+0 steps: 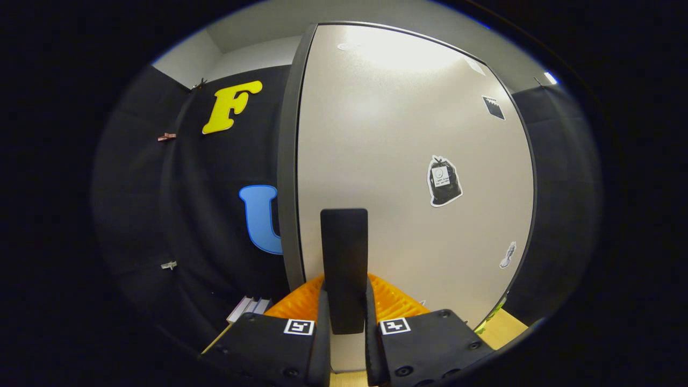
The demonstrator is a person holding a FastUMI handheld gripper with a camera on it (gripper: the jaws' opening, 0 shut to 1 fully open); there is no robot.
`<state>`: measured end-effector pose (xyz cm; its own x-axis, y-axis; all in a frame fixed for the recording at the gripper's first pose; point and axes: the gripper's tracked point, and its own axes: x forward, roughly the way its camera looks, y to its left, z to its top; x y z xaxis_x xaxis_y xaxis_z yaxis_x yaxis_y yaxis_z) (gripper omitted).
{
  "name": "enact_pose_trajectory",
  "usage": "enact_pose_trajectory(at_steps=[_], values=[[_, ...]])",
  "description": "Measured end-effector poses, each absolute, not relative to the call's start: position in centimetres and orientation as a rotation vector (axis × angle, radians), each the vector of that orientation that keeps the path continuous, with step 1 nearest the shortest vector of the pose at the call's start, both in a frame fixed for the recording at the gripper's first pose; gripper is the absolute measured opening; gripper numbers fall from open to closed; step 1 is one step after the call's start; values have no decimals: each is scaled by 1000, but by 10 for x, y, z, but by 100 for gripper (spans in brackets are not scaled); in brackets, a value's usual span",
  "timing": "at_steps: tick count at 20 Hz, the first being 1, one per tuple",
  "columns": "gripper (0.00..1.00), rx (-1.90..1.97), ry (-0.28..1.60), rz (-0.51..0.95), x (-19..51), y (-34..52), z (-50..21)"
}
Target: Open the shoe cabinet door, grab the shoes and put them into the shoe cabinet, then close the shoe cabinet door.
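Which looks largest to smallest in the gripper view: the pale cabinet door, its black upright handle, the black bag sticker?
1. Pale cabinet door.
2. Black upright handle, clamped between the gripper fingers; nearness enlarges it.
3. Black bag sticker.

The gripper (344, 344) has its two fingers on either side of the upright door handle (344, 269), each touching it. The handle stands on the cabinet door (408, 161), near the door's left edge. On the right part of the door sit three stickers (444, 181), one above another. Left of the door hangs the booth wall (177, 215), with small clips (166, 137) on it. Under the fingers lies a ridged mat (392, 301), on a wooden surface (502, 328).
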<state>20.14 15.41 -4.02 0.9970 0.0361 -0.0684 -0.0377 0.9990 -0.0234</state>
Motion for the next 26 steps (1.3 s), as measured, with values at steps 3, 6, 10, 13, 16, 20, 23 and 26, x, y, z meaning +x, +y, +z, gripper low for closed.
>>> enact_pose_trajectory(at_steps=[3,6,10,13,16,20,23,26], values=[[30,-30,70,39,199,153,-40],[30,-22,68,56,193,153,-39],[29,-11,71,74,172,148,-38],[29,-7,70,86,151,141,-36],[29,7,66,104,131,132,-33],[29,13,76,143,107,117,-32],[29,4,86,181,94,104,-28],[29,-21,93,235,78,92,-24]])
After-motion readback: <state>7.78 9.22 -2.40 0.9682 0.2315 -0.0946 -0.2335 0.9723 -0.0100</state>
